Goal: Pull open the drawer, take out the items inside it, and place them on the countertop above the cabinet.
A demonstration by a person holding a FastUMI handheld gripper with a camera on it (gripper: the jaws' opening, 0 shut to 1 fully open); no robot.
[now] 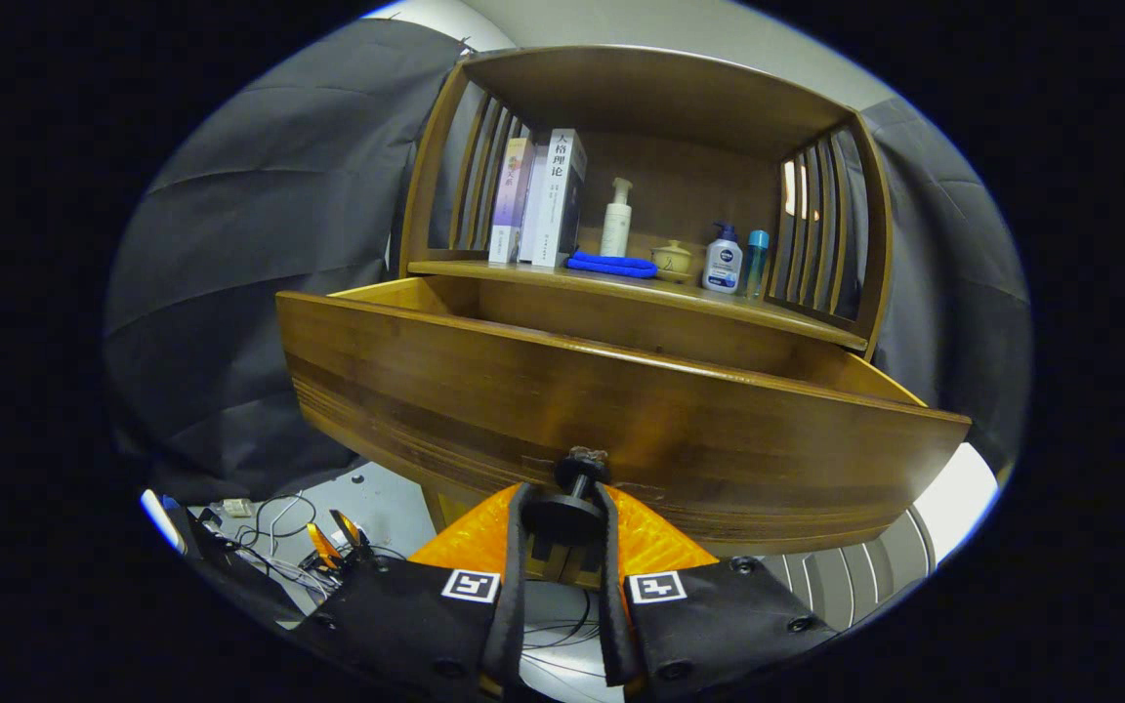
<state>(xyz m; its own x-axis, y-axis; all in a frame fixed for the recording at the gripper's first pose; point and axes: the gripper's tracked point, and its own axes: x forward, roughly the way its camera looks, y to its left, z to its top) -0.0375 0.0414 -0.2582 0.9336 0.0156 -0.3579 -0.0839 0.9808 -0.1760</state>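
**Drawer out, contents not yet lifted**

The drawer point(611, 410) stands pulled well out from under the countertop point(641, 293), so the first step looks done. The gripper point(563, 513) is clamped on the knob point(572, 498): both fingers press its dark round disc from either side, at the lower middle of the drawer front. From this low angle the drawer's inside is hidden behind its front panel, so I cannot tell what lies in it. Taking items out and setting them on the countertop appears wholly left to do; first the fingers would have to let go of the knob.

The drawer and cabinet are brown wood with a smooth, slightly glossy finish and streaky grain; the front panel is a long flat board. The knob is a short stem ending in a disc.

On the countertop, books point(541, 200) stand upright near the left end beside slatted side rails. A white pump bottle point(616, 220) stands behind a folded blue cloth point(611, 264) at the front edge. Towards the right end sit a small lidded ceramic pot point(672, 260), a second pump bottle point(723, 261) and a slim blue bottle point(756, 262).
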